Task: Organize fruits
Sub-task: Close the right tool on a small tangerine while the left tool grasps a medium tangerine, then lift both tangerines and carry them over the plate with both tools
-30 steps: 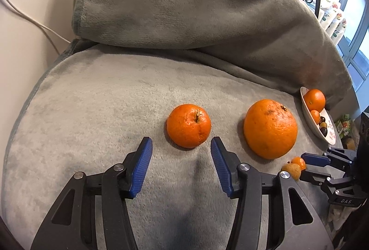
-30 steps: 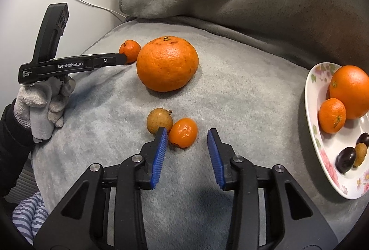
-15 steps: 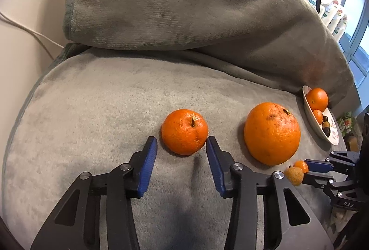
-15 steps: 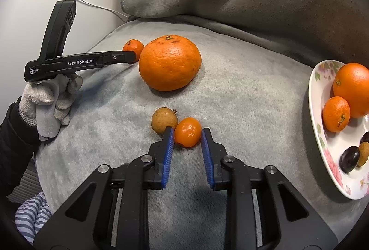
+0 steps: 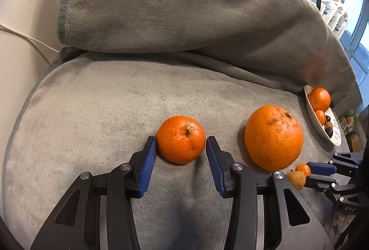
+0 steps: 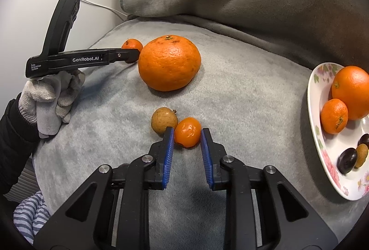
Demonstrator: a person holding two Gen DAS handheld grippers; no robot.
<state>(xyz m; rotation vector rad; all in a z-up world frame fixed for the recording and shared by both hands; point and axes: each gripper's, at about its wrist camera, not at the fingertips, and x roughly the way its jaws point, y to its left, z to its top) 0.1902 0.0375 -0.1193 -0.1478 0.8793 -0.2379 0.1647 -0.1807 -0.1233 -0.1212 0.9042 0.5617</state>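
Both tongs closed in since 1 s ago: left gripper [image 5: 181,142] pinches mandarin [image 5: 181,139] on blanket [image 5: 92,111], right gripper [image 6: 185,132] pinches kumquat [image 6: 187,132]. Risk: round fruit squirts out, or longan [image 6: 164,120] gets bumped w/ lift.

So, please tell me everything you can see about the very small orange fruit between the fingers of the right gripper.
The small orange fruit is a tiny, glossy, slightly dented citrus lying on the grey plush blanket. The right gripper has shut on it, blue fingers on both sides. A brown round fruit touches it on the left side of the picture.
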